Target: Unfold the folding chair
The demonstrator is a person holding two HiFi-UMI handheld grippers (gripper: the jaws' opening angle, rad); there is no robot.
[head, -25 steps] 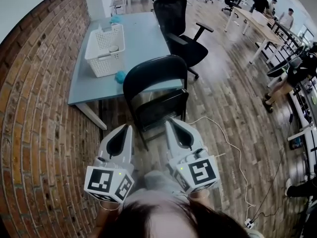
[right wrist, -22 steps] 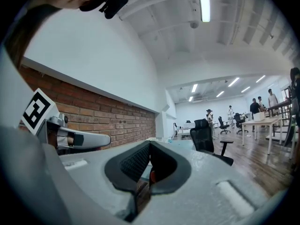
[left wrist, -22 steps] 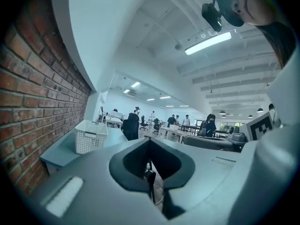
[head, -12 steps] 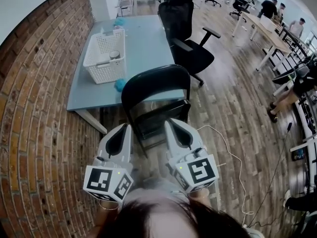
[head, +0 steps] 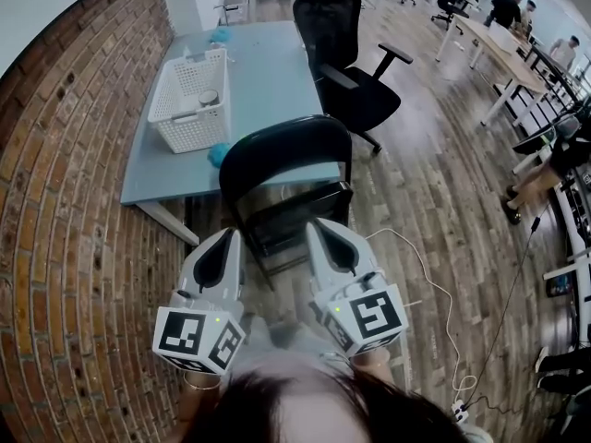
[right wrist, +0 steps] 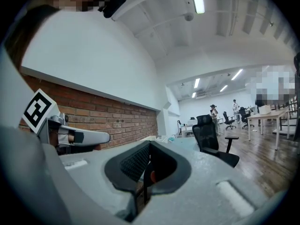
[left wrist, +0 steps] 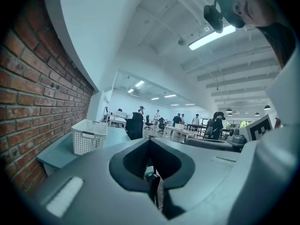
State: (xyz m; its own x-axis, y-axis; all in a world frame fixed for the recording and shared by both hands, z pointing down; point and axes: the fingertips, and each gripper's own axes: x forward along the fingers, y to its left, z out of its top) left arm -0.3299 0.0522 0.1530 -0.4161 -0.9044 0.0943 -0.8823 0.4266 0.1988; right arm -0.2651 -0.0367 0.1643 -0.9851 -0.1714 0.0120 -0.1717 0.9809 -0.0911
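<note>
Black metal folding chair [head: 282,150] stands just ahead of both claws, its rounded back right at the near edge of the blue-grey table [head: 268,72]. The seat looks tipped up against the back. I read it as folded, but can't be sure from above. Left claw [head: 225,238] and right claw [head: 319,229] sit side by side just short of it, touching nothing. Both are pressed together with nothing between the pads.

Risks, my guess:
- Jaws must spread before any grab. Going in closed just shoves the chair into the table.
- Swinging the seat down this near the tabletop could knock the table and the white plastic lattice basket [head: 189,100] on it.
- Legs may skate on the wooden plank floor [head: 434,183] unless one claw pins the frame.
- White cable [head: 427,270] on the floor to my right could catch a leg.
- Red brick wall [head: 65,201] is close on my left, so there's little swing room.

Views: only the head view shows the whole chair, the cable and the chair's closeness to the table. Both gripper views look level, over the chair. The left one shows the basket and far desks. The right one shows the black swivel office chair [right wrist: 206,132] and my left claw alongside. The closed jaws read plainly there.
</note>
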